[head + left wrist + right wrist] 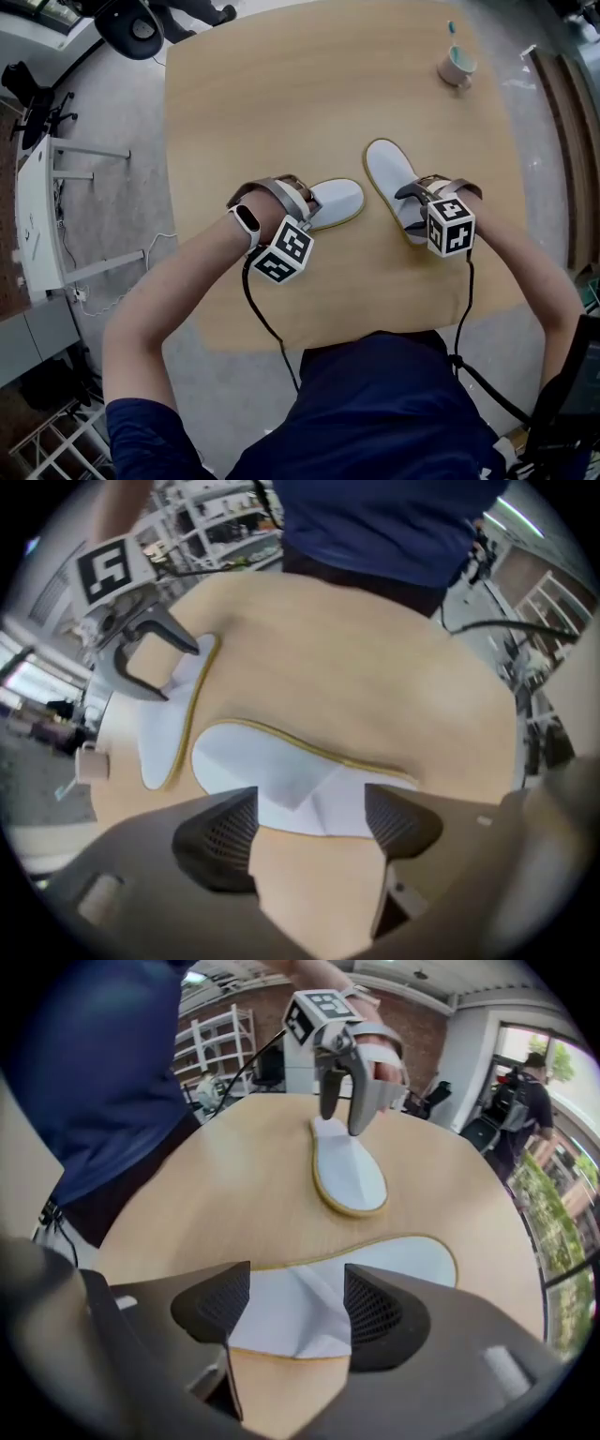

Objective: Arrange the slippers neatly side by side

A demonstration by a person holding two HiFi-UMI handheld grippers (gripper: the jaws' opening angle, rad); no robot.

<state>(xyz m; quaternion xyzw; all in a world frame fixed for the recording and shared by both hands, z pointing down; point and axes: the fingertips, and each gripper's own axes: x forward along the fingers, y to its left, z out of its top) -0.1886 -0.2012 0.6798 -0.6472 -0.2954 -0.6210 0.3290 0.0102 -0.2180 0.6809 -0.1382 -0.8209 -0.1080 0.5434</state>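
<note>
A pale wood table lies under you, its near edge against your body, with both slippers on the half closest to you.

Your left gripper points straight down. Its jaws are spread wide over the banded end of the left slipper, and the pads sit either side of the white band without pressing on it. Your right gripper tilts down in the same way over the banded end of the right slipper. It is also wide open and grips nothing. Both slippers lie flat on the wood.

What matters for the next move is the angle between them. The left slipper runs almost straight across the table, bare end towards your right. The right slipper runs diagonally, away from you and to your left. Their bare ends are near each other at the middle but apart, and the banded ends under your hands are well apart. Each hand is already on its own slipper. I judge that swinging the left one until it lies parallel to the right one would do most of the job.

Farther off, a cup stands near the far right corner, well clear of the slippers. Beyond the table are the grey floor, a black chair base and shelving.
</note>
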